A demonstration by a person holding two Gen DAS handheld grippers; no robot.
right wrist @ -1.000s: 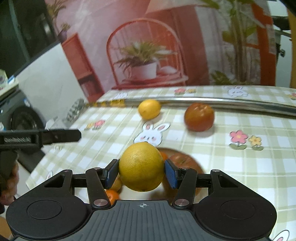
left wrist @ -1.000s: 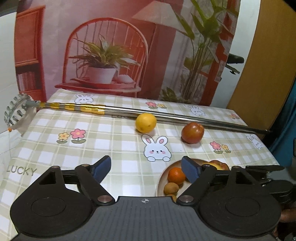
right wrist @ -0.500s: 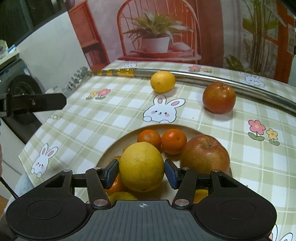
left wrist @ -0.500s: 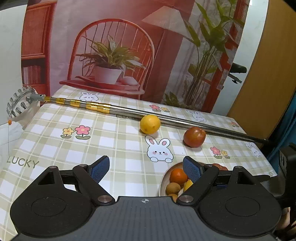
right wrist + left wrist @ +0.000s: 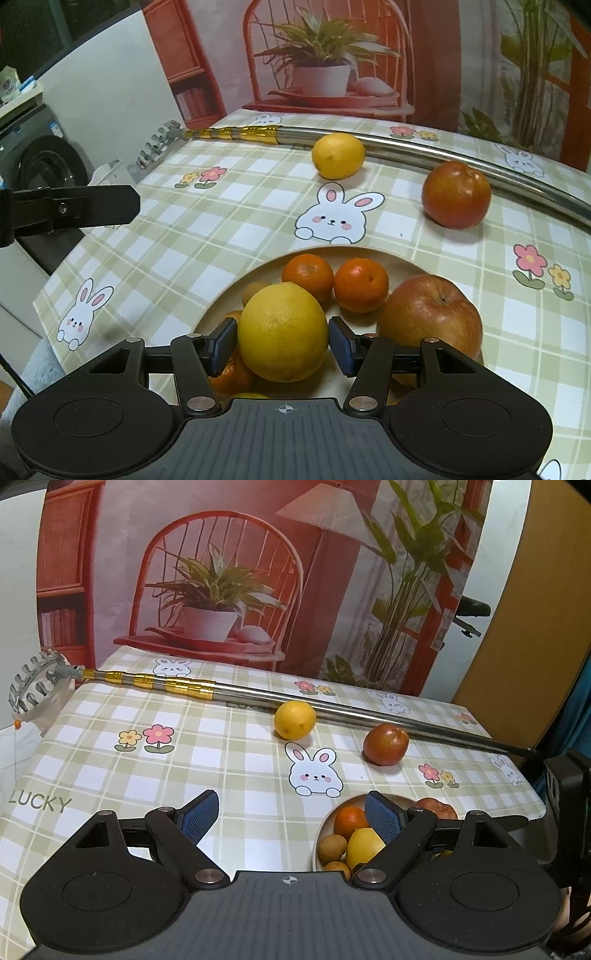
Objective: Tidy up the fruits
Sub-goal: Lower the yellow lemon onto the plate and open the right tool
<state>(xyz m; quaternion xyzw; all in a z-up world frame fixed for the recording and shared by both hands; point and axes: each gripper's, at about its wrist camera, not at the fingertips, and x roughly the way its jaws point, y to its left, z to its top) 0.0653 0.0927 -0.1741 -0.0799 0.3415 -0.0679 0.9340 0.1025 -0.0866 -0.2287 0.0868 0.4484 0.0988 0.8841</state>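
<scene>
Lowering the large yellow citrus (image 5: 283,331) from above the desk (image 5: 207,218) into the plate (image 5: 399,260), we keep the right tongs (image 5: 282,345) clamped on it, release pending; the left tongs (image 5: 291,816) gape empty, and only the right view shows two tangerines (image 5: 334,278).

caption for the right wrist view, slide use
Right gripper lowers a large yellow citrus into the plate with tangerines and an apple; a lemon waits on the tablecloth.

Checked-cloth table (image 5: 192,229) carries fruit plate (image 5: 373,255), loose lemon (image 5: 338,156), red apple (image 5: 456,194), metal pole (image 5: 351,713).
</scene>
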